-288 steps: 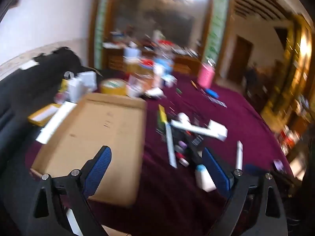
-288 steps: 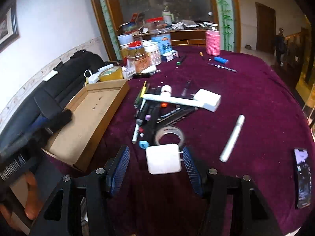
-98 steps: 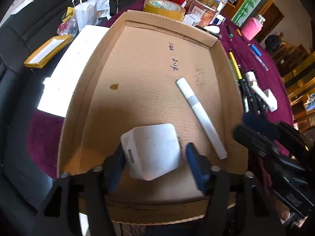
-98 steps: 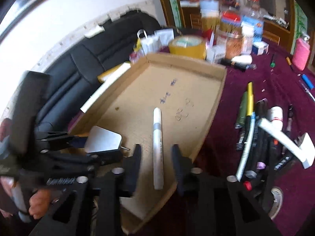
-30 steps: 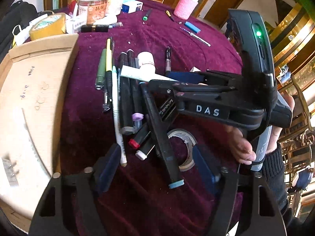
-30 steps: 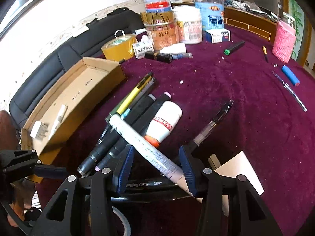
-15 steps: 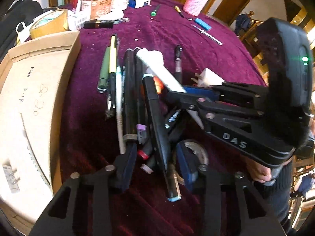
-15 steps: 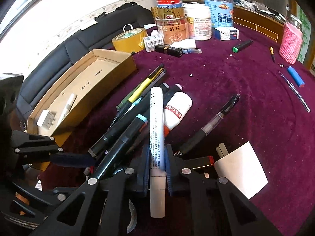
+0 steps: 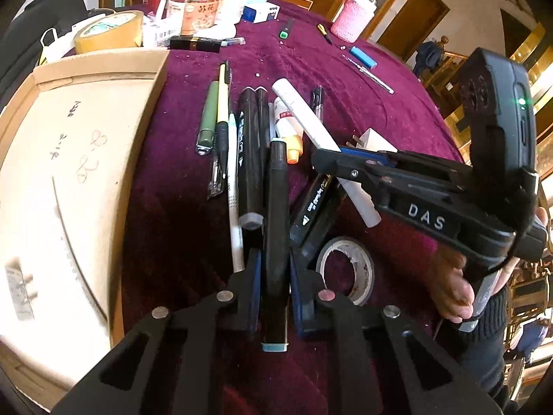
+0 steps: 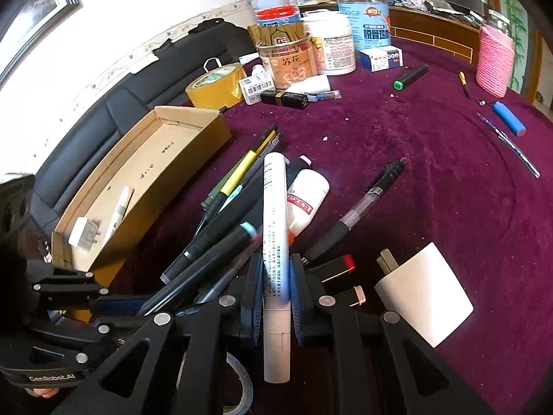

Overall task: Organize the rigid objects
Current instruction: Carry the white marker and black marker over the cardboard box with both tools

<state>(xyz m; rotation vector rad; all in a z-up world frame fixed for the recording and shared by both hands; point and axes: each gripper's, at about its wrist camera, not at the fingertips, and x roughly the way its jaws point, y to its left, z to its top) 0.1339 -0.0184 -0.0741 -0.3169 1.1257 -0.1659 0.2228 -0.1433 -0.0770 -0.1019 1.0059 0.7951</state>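
A black marker (image 9: 275,228) with a pale blue end cap is clamped lengthwise between the blue pads of the left gripper (image 9: 274,269), its jaws drawn in tight against the barrel. A long white tube-shaped pen (image 10: 275,242) is pinched the same way by the right gripper (image 10: 275,280), whose jaws are closed on its printed body, the pen's rear end projecting back past the pads. Both items are held at the pile of pens (image 9: 238,131) on the maroon surface (image 10: 432,180). Just right of the pile a white plug adapter (image 10: 427,297) is seen, and a roll of clear tape (image 9: 346,269) lies beside the black marker. Left of the pile stands the cardboard tray (image 10: 214,128), in which a white marker (image 10: 119,212) and a white charger (image 10: 81,230) are lying.
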